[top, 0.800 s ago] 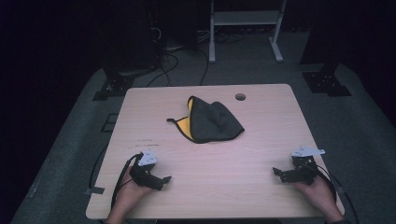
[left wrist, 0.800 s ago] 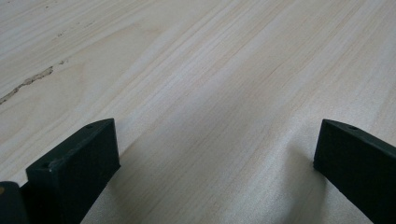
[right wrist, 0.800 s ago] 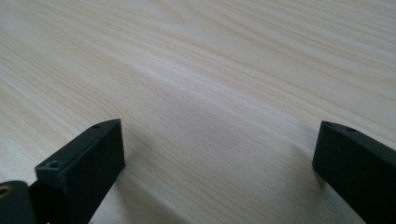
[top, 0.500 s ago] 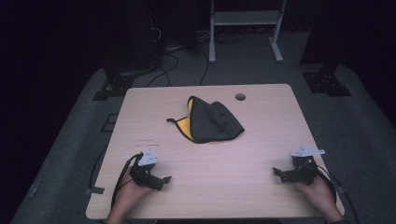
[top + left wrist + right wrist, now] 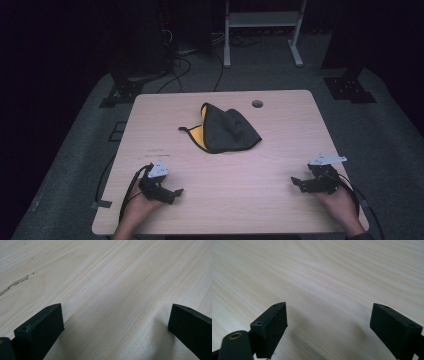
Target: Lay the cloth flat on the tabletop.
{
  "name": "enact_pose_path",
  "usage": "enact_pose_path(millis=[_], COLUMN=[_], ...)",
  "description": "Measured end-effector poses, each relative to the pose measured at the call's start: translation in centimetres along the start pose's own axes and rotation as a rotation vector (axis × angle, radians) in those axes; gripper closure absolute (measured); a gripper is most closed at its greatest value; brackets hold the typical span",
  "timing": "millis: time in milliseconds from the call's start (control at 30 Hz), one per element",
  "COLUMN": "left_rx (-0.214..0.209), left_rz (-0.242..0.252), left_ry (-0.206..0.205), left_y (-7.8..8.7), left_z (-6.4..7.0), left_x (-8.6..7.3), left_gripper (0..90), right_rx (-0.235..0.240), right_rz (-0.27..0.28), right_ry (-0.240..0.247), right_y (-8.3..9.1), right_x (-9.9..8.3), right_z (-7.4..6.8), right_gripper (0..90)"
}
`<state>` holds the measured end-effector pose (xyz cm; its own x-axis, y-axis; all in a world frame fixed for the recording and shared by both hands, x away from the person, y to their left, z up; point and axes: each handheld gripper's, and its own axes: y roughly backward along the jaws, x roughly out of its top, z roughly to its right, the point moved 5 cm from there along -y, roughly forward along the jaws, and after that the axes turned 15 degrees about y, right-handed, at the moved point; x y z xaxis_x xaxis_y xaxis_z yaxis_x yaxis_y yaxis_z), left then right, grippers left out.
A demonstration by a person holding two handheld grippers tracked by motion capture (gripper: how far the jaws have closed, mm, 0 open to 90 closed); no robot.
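A crumpled dark grey cloth (image 5: 227, 131) with a yellow inner side lies on the far middle of the light wooden table (image 5: 225, 200). My left gripper (image 5: 172, 194) rests near the front left of the table, well short of the cloth. My right gripper (image 5: 297, 183) rests near the front right. Both sets of jaws stand wide apart over bare wood in the left gripper view (image 5: 115, 320) and the right gripper view (image 5: 328, 320), with nothing between them.
A small round hole (image 5: 257, 103) sits near the table's far edge, right of the cloth. Cables trail on the grey floor behind the table, where a white metal stand (image 5: 262, 20) rises. Black tripod feet (image 5: 350, 87) flank the table.
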<state>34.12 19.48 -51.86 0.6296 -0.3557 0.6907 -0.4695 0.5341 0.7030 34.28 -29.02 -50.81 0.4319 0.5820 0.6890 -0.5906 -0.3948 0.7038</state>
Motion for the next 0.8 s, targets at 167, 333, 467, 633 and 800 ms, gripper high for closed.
enact_pose_path(millis=[167,333,467,633,800], left_rx=[0.000,0.000,0.002,0.002,0.002], left_rz=[-0.001,0.001,0.001,-0.001,-0.001], left_ry=[-0.001,0.000,0.002,0.002,0.002], left_y=[0.0,0.0,-0.1,0.0,0.0], left_z=[0.0,0.0,0.0,0.0,0.0], left_x=[0.0,0.0,0.1,0.0,0.0], left_gripper=[0.0,0.0,0.0,0.0,0.0], right_rx=[0.016,0.042,0.078,0.112,0.132], right_rz=[0.021,0.046,0.059,0.073,0.106], right_ry=[0.003,0.004,0.024,0.044,0.067], right_y=[-0.4,-1.1,-2.2,-3.4,-4.7], right_x=[1.5,3.5,5.2,7.1,9.0], right_z=[0.0,-0.2,-0.8,-1.4,-2.0], right_gripper=[14.3,19.3,20.4,23.2,28.2])
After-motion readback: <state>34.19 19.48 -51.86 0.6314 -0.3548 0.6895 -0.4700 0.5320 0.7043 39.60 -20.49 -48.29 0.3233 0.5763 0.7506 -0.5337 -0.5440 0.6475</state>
